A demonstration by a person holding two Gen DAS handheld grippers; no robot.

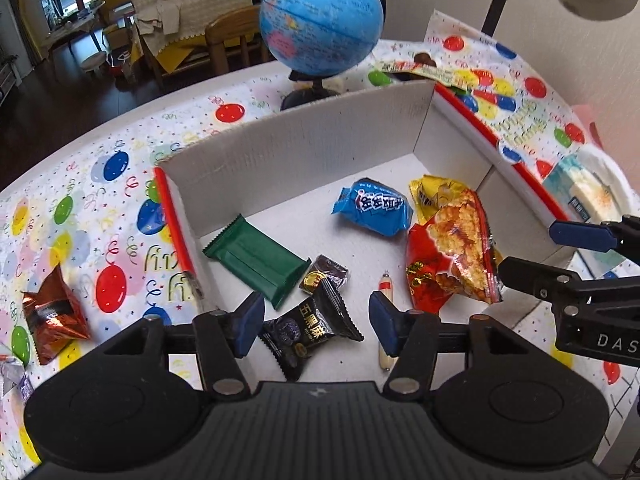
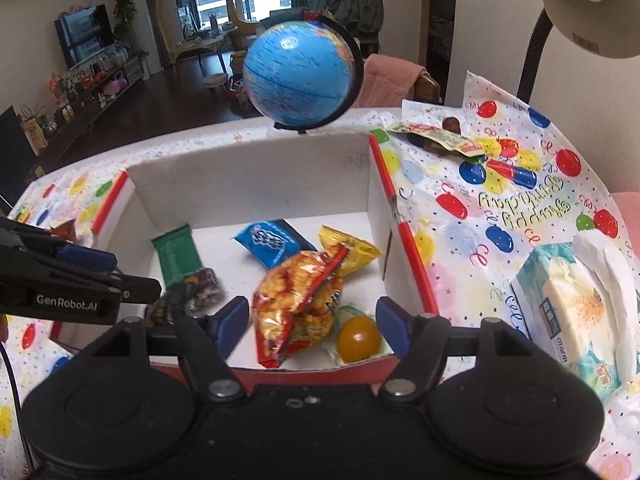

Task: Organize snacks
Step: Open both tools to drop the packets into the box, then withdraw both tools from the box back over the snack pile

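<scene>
A white cardboard box (image 1: 320, 140) with red edges holds several snacks: a green bar (image 1: 256, 264), a blue packet (image 1: 376, 206), a yellow packet (image 1: 434, 192), a red crisp bag (image 1: 456, 256), a black sesame packet (image 1: 316, 328), a small dark sweet (image 1: 326, 276) and a thin sausage stick (image 1: 386, 292). My left gripper (image 1: 316, 320) is open above the black packet, empty. My right gripper (image 2: 312, 324) is open over the box's near edge (image 2: 312, 374), above the red crisp bag (image 2: 304, 300) and a round yellow sweet (image 2: 358, 338), empty. A copper packet (image 1: 52, 316) lies on the tablecloth left of the box.
A blue globe (image 1: 320, 20) stands behind the box. A tissue box (image 2: 576, 312) sits at the right. A flat wrapper (image 2: 436, 134) lies at the back right on the balloon tablecloth (image 2: 480, 220). A lamp (image 2: 584, 4) hangs over the right side.
</scene>
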